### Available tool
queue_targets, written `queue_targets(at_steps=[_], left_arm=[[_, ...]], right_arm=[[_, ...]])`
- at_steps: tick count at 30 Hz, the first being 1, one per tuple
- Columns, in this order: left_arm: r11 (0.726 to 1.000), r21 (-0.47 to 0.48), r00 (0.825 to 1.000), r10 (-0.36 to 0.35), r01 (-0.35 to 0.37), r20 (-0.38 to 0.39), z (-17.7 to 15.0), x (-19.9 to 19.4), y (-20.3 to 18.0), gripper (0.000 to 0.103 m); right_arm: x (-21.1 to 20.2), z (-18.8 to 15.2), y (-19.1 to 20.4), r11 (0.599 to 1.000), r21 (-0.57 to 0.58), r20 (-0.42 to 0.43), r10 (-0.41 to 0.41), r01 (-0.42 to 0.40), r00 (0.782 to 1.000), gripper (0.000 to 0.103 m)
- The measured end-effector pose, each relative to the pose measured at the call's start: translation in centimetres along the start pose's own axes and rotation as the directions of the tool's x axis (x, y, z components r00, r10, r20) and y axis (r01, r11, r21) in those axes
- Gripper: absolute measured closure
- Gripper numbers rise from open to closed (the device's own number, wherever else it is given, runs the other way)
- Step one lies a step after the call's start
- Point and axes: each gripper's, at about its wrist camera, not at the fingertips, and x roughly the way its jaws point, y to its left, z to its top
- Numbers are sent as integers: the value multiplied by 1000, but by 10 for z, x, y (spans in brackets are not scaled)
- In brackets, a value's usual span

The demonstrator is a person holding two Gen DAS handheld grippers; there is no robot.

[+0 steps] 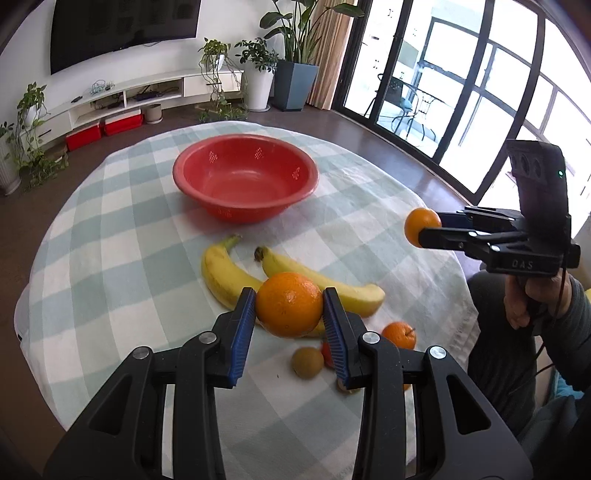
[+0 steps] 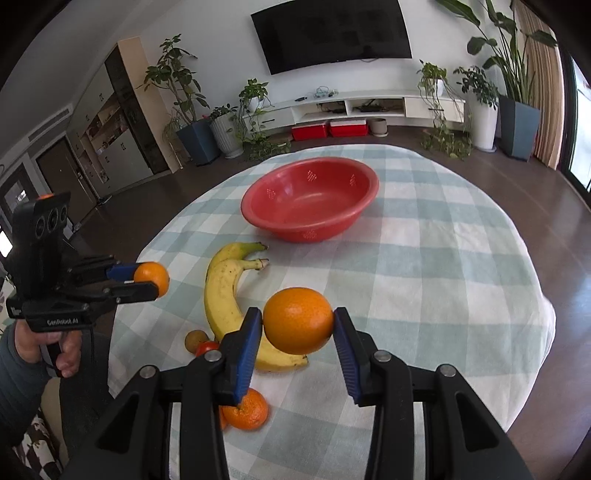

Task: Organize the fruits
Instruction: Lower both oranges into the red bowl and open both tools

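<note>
Left gripper [image 1: 289,308] pinches orange [image 1: 289,304] above checked tablecloth [image 1: 122,266]; right gripper [image 2: 298,328] clamps second orange [image 2: 298,320], both lifted. Two bananas [image 1: 240,277] lie between raised fruit and red bowl [image 1: 245,177] at table centre. Tangerine [image 1: 399,334], brown fruit [image 1: 307,362] sit near cloth's front edge.

Both fisheye views sit close behind their own fingers, above the table's [image 1: 110,236] near edge, facing across it toward the TV [image 2: 332,33] wall. The left view looks from the left side and catches the right gripper [image 1: 428,229]; the right view mirrors it, catching the left gripper [image 2: 147,282]. The 2 share the bowl [image 1: 245,177] and bananas [image 2: 221,295].
</note>
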Motion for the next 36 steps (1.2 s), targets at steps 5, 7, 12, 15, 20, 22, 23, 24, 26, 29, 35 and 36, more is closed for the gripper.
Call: queue_targets(at_steps=[5, 7, 12, 15, 20, 22, 23, 24, 26, 29, 35, 36], left_arm=[[999, 35, 999, 18, -19, 26, 47, 11, 10, 69], [998, 49, 999, 32, -34, 32, 68, 19, 15, 69], [994, 79, 997, 71, -70, -6, 112, 55, 31, 69], [991, 92, 994, 103, -100, -34, 129, 82, 39, 69], [984, 116, 983, 148, -135, -110, 137, 130, 49, 69], [982, 124, 979, 158, -142, -130, 135, 145, 51, 69], [982, 124, 978, 159, -142, -137, 133, 152, 53, 69], [982, 123, 977, 158, -141, -144, 132, 157, 54, 69], [981, 127, 974, 167, -148, -154, 129, 167, 56, 69], [974, 150, 966, 193, -168, -170, 124, 180, 57, 69], [966, 170, 960, 221, -193, -169, 120, 190, 56, 68], [965, 166, 958, 231, -203, -169, 120, 191, 57, 68]], right_arm=[[4, 21, 0, 999, -36, 20, -11, 12, 1000, 60], [8, 33, -4, 1000, -31, 29, -4, 5, 1000, 60], [33, 75, -17, 1000, -24, 31, 17, -16, 999, 60], [57, 101, -26, 1000, -18, 13, 15, -15, 1000, 60], [104, 125, -38, 1000, -19, -59, -11, 10, 998, 60], [118, 127, -38, 1000, -25, -87, -15, 13, 996, 60], [125, 127, -37, 999, -36, -102, -25, 22, 994, 60], [131, 125, -37, 999, -45, -117, -35, 29, 993, 60], [141, 121, -37, 998, -52, -141, -44, 37, 989, 60], [153, 117, -41, 998, -47, -169, -50, 42, 984, 60], [163, 115, -37, 996, -76, -184, -67, 54, 981, 60], [164, 115, -37, 996, -76, -186, -66, 52, 980, 60]])
